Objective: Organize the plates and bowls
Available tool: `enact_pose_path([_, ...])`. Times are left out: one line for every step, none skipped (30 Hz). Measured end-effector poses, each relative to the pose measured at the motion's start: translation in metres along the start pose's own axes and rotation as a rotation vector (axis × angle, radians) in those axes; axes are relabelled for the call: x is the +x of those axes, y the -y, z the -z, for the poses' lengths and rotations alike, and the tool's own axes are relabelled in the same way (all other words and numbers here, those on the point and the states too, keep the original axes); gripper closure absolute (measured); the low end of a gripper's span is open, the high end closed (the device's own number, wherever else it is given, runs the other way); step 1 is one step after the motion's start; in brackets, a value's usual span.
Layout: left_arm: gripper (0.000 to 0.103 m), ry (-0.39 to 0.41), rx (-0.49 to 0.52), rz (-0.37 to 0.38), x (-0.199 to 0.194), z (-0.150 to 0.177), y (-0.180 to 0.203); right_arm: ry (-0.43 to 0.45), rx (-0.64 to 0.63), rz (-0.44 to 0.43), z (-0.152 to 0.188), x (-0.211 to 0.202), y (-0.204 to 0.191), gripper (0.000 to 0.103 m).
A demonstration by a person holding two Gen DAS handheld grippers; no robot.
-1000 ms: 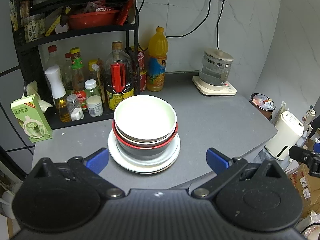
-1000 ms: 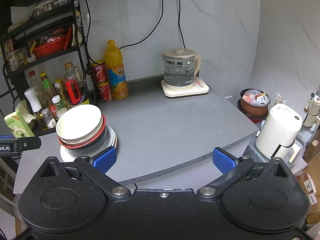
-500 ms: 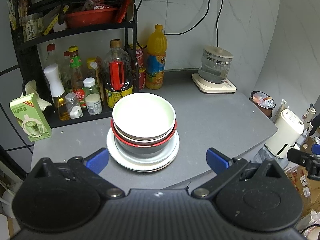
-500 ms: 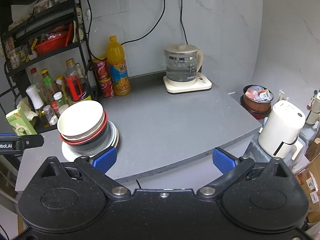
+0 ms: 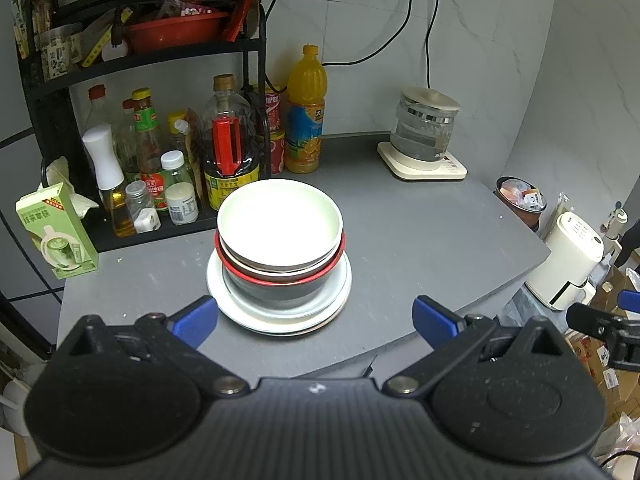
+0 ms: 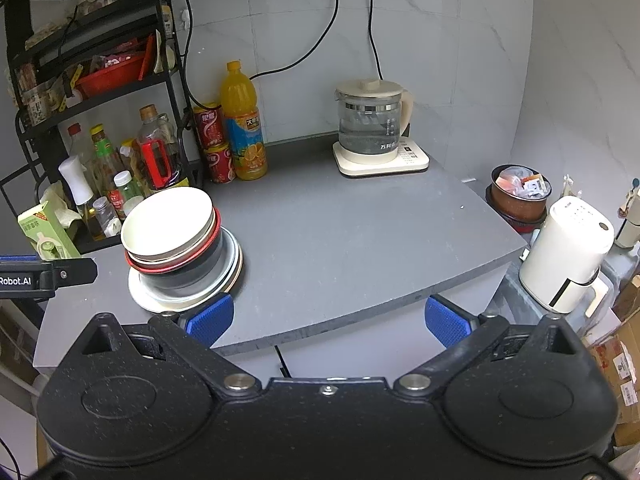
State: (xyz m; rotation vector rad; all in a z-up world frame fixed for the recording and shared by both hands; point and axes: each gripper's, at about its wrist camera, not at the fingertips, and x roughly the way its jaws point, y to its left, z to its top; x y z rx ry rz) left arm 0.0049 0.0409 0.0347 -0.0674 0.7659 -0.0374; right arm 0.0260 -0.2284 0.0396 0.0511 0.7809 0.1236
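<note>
One stack of dishes stands on the grey counter (image 5: 420, 240). A cream bowl (image 5: 280, 220) tops it, nested in a red-rimmed dark bowl (image 5: 280, 286), and white plates (image 5: 340, 288) lie beneath. My left gripper (image 5: 316, 320) hovers open just in front of the stack, nothing between its blue pads. In the right wrist view the same cream bowl (image 6: 166, 220) and plates (image 6: 232, 264) sit at the left. My right gripper (image 6: 328, 320) is open over the counter's front edge, right of the stack, holding nothing.
A black rack (image 5: 160, 52) with sauce bottles (image 5: 228, 148) stands behind the stack, an orange drink bottle (image 5: 306, 112) beside it. A glass kettle (image 5: 424, 132) sits at the back right. A green carton (image 5: 56, 232) is at the left. A white appliance (image 6: 564, 256) stands beyond the counter's right edge.
Both grippers have drifted back and slightly upward from the stack; the stack itself has not moved. Both stay open.
</note>
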Motion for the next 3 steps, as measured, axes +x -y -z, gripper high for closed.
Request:
enact_pose_path([0.001, -0.001, 0.002, 0.001, -0.0001, 0.0001, 0.0003, -0.001, 0.002, -0.001, 0.0002, -0.0002, 0.0007, 0.0])
enact_pose_path([0.0, -0.003, 0.003, 0.001, -0.0002, 0.0003, 0.0008, -0.002, 0.005, -0.004, 0.0003, 0.0001, 0.0012, 0.0])
enact_pose_path([0.0, -0.008, 0.003, 0.002, 0.0002, 0.0005, 0.001, -0.002, 0.005, -0.004, 0.0003, 0.0001, 0.0012, 0.0])
